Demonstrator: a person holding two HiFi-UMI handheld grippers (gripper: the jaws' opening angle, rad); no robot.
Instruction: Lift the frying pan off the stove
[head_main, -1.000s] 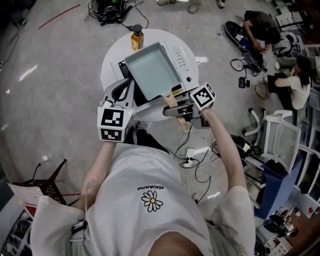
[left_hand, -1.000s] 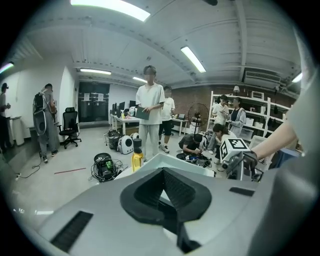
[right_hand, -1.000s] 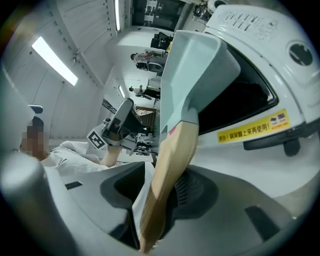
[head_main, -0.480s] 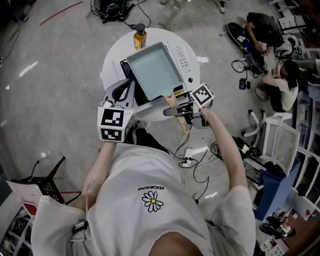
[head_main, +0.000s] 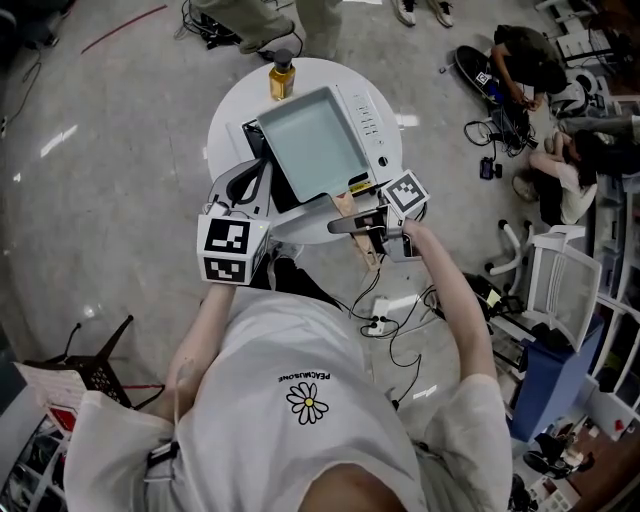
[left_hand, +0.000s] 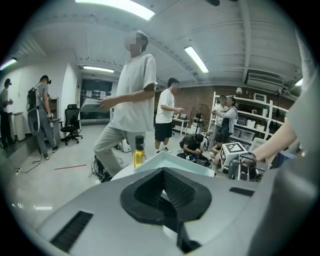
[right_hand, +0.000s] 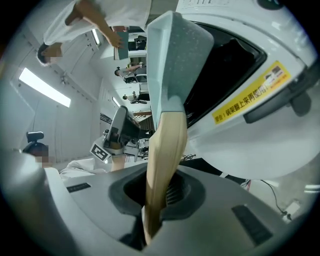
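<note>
A pale blue-green square frying pan (head_main: 310, 140) with a wooden handle (head_main: 345, 203) sits on a white induction stove (head_main: 368, 118) on a small round table (head_main: 225, 125). My right gripper (head_main: 362, 222) is at the near end of that handle; in the right gripper view its jaws are closing with the handle (right_hand: 162, 165) pressed between the pads, and the pan (right_hand: 172, 55) rises beyond it. My left gripper (head_main: 245, 185) hovers at the table's left edge, shut with nothing in it (left_hand: 167, 200).
An oil bottle (head_main: 281, 78) stands at the table's far edge beside the pan. Cables and a power strip (head_main: 378, 318) lie on the floor under my right arm. Someone stands just beyond the table (left_hand: 130, 100); others sit to the right (head_main: 560, 170).
My right gripper stays at the handle's end and the pan has not visibly moved. A standing person's legs have come into view beyond the table.
</note>
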